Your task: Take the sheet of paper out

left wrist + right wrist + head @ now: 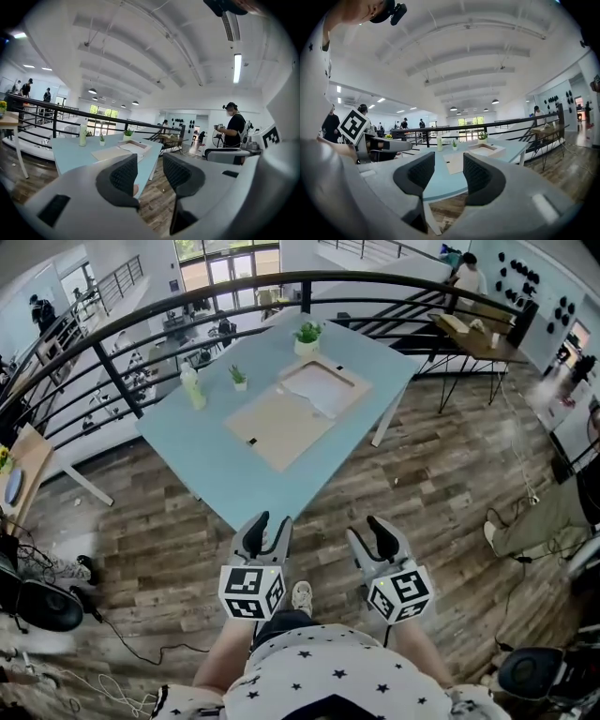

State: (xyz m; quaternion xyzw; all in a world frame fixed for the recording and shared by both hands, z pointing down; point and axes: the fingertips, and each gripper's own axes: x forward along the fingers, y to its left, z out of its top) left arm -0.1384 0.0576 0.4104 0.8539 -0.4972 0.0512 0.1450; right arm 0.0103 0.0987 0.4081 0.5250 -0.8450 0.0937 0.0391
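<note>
Sheet of paper lies inside a shallow cardboard box at the far end of the light blue table. Its near corner looks rumpled and seems to lap over the rim. A flat brown board lies just beside the box, toward the person.

Left gripper and right gripper are both well short of the table, over the wood floor. Jaws are apart on both, with nothing between them.

Risks, as I judge them:
- Paper is thin and flat in the box, so a pinch could miss it or catch the rim instead.
- A hard pinch or a fast pull could crease or tear it.
- The box is light and could slide or lift with the paper if not held down.
- The green bottle and small potted plant are near the board, so a wide left reach could tip them.

The head view gives the layout from above, showing the paper in the box and both grippers. The gripper views confirm the gaps between the jaws. They see the table edge-on, where the box shows only as a low rim and the paper is hard to read.
</note>
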